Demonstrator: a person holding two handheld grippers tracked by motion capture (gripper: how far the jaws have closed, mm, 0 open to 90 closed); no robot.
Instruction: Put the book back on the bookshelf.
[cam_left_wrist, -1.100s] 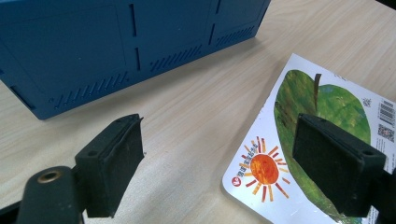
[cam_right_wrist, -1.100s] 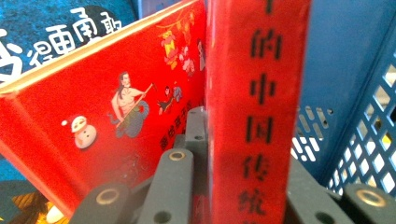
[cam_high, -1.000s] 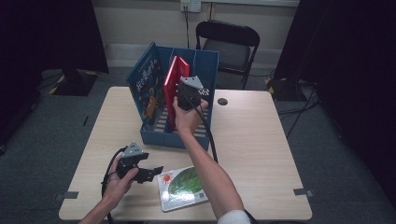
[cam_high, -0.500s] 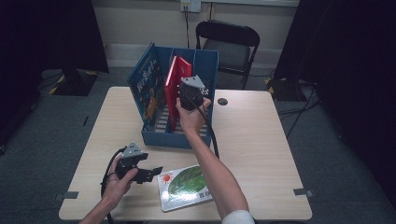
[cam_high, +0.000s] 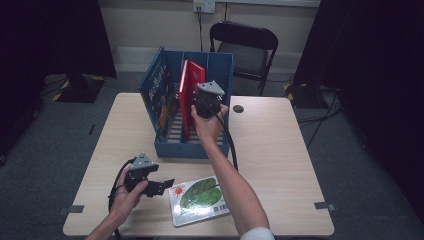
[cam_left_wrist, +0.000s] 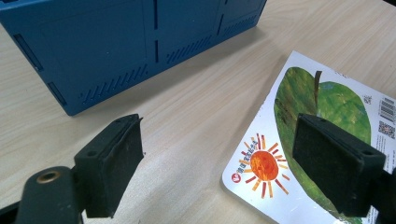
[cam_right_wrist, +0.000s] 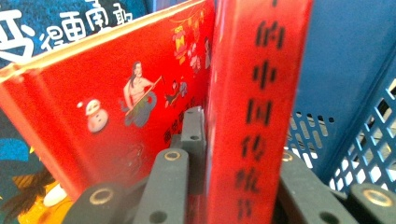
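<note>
Right gripper (cam_high: 202, 100) clamps the red book (cam_high: 189, 90) upright in the blue crate (cam_high: 190, 149); left gripper (cam_high: 162, 186), jaws wide, hovers beside the leaf book (cam_high: 199, 200)

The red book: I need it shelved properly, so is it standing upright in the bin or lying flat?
Upright: the red book stands on edge inside the blue bin, its spine between the right gripper jaws.

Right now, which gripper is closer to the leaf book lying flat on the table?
Left. The left gripper hovers open beside the leaf book; the right gripper is off in the blue crate, clamped on the red book.
</note>
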